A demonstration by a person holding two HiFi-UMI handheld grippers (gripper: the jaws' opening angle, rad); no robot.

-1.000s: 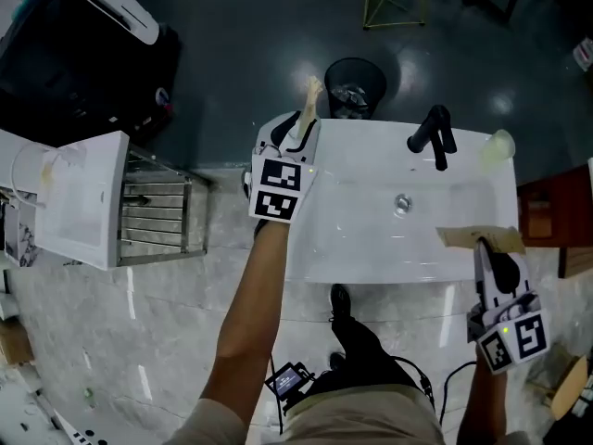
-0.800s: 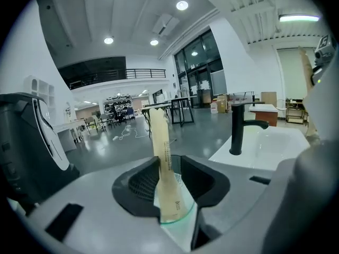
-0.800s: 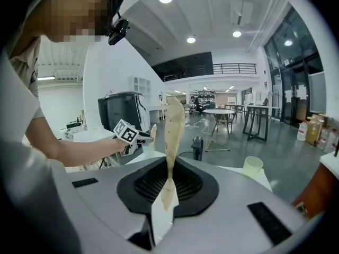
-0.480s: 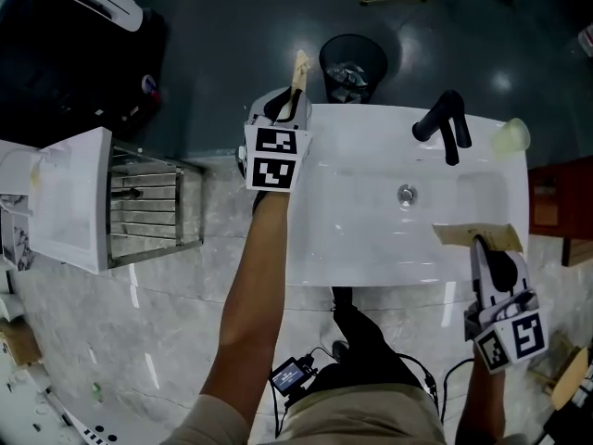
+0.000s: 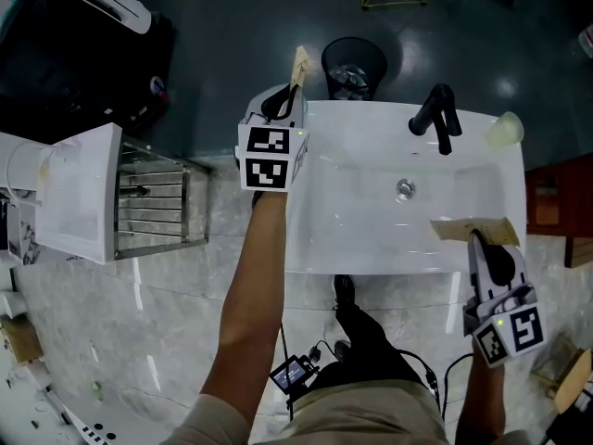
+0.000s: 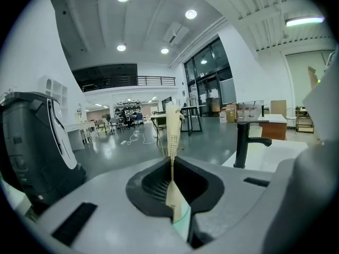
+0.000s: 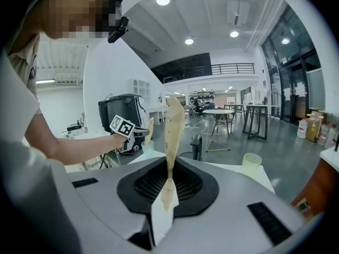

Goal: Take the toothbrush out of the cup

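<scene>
A toothbrush in a beige paper wrapper (image 5: 299, 66) sticks up past the back left corner of the white sink (image 5: 371, 239). My left gripper (image 5: 282, 106) grips it, jaws still closing, pads pressing its lower part (image 6: 172, 136). In the right gripper view a pale cup (image 7: 143, 146) shows just below that gripper; whether the toothbrush still reaches into it is hidden. My right gripper (image 5: 478, 241), at the sink's front right, is shut on a second beige paper-wrapped strip (image 5: 468, 231), which stands up between its jaws (image 7: 174, 126).
A black faucet (image 5: 434, 123) rises at the sink's back edge, and a translucent green cup (image 5: 501, 130) stands at the back right corner. A black waste bin (image 5: 355, 68) sits behind the sink. A metal rack (image 5: 153, 207) and a white panel stand at the left.
The left gripper's jaws have closed onto the wrapped toothbrush, and it has shifted a little to the left; the toothbrush now stands straighter. The right gripper holds its strip as before.
</scene>
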